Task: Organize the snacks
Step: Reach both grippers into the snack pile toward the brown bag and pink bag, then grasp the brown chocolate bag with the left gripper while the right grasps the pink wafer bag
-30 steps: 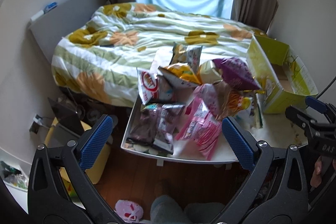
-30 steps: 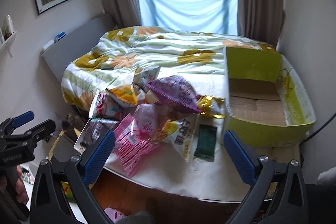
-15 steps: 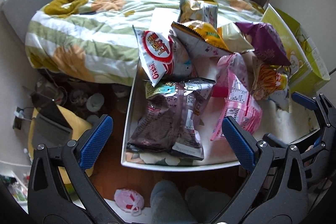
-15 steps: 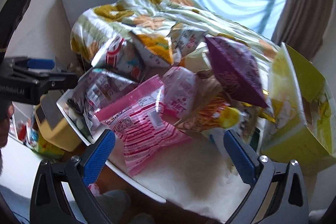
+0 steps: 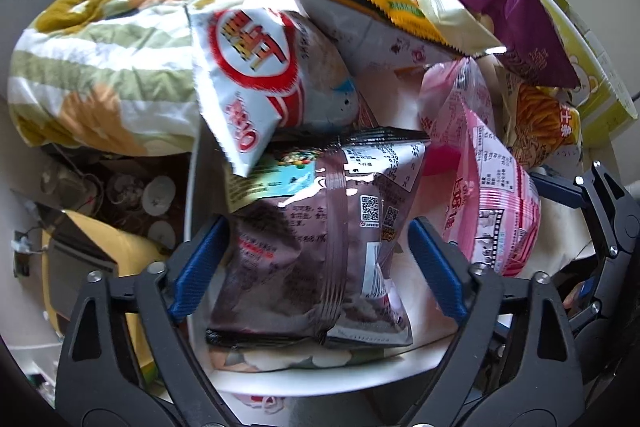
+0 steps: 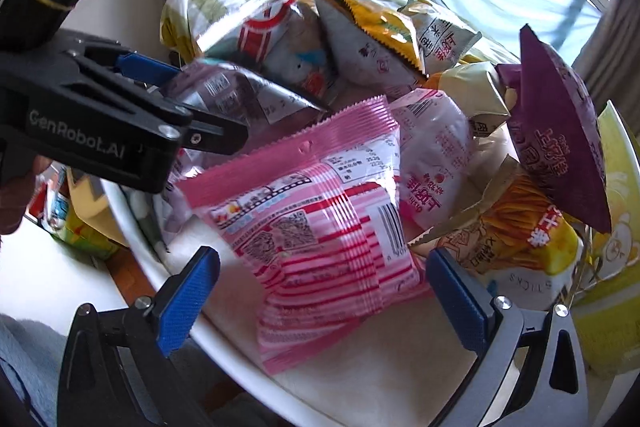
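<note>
Left gripper (image 5: 316, 263): jaws spread wide, one blue pad on each side of the glossy brown foil snack bag (image 5: 320, 247). The left pad lies at the bag's edge; whether either pad actually touches it cannot be told. The bag lies flat at the near left corner of the white counter (image 5: 320, 375), back side up with printed codes showing.

Right gripper (image 6: 320, 291): jaws likewise spread wide, pads flanking the lower part of the pink striped plastic snack bag (image 6: 320, 227) without touching it. This bag lies on the counter just right of the brown one, its top edge overlapping it.

Behind these two, further packets are heaped: a white packet with a red ring logo (image 5: 256, 75) leaning over the brown bag's top, a silver packet with a yellow serrated edge (image 5: 376, 23), a small pale pink pouch (image 6: 432, 151), a dark purple foil bag (image 6: 560, 147) tilted on top of the pile, and a yellow packet picturing fries (image 6: 520, 227) beneath it.

A yellow-green cardboard box (image 5: 588, 67) stands at the counter's right end, just beside the heap. A bed with a floral striped duvet (image 5: 104, 39) lies beyond the counter.
</note>
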The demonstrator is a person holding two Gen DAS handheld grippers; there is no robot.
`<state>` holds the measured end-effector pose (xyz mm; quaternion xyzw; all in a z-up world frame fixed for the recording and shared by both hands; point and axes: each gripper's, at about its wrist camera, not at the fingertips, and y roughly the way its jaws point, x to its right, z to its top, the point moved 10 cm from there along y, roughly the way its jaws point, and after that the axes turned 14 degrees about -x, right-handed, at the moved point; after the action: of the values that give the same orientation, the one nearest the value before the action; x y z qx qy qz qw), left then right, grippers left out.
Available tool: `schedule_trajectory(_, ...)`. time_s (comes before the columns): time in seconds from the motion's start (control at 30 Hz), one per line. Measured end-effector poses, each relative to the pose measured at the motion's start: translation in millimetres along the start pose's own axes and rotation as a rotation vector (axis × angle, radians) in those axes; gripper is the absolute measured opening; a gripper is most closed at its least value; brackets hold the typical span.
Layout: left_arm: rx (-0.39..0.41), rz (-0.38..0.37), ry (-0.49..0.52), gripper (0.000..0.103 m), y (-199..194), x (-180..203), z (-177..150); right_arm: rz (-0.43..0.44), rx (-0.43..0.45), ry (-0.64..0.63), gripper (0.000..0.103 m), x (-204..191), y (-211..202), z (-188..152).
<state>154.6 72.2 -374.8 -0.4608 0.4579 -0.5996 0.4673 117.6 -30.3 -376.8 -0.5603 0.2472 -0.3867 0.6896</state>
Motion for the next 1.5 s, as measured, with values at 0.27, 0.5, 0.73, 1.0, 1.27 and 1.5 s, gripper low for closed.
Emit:
schedule_trajectory(0.27, -0.033, -0.002, 0.026, 0.071, 10.2, 8.6, -1.7, 0.006, -0.012, 0.019, 0.097, 10.2, 13.9, 11.2)
schedule_trajectory(0.5, -0.029, 0.017, 0.064, 0.060, 4.9, 21.2, -9.3, 0.056, -0.008, 0.023, 0.078, 18.1, 17.0, 16.5)
schedule_trajectory(0.73, -0.015, 0.033, 0.067, 0.058, -4.9, 24.0, -15.2, 0.087, 0.004, 0.012, 0.061, 25.1, 5.8, 23.3)
schedule_trajectory(1.0, 0.017, 0.028, 0.069, 0.058, -27.6, 25.9, -20.1, 0.104, 0.053, 0.042, 0.061, 42.4, -22.3, 24.8)
schedule_trajectory(1.27, 0.079, 0.005, 0.097, 0.058, -69.8, 41.6, -24.1, 0.110, 0.087, 0.066, 0.061, 41.5, -52.6, 20.6)
schedule_trajectory(1.5, 0.197, -0.021, 0.147, 0.058, -122.7, 59.7, 12.1, 0.068, 0.141, 0.166, 0.061, 53.2, -100.4, 12.4)
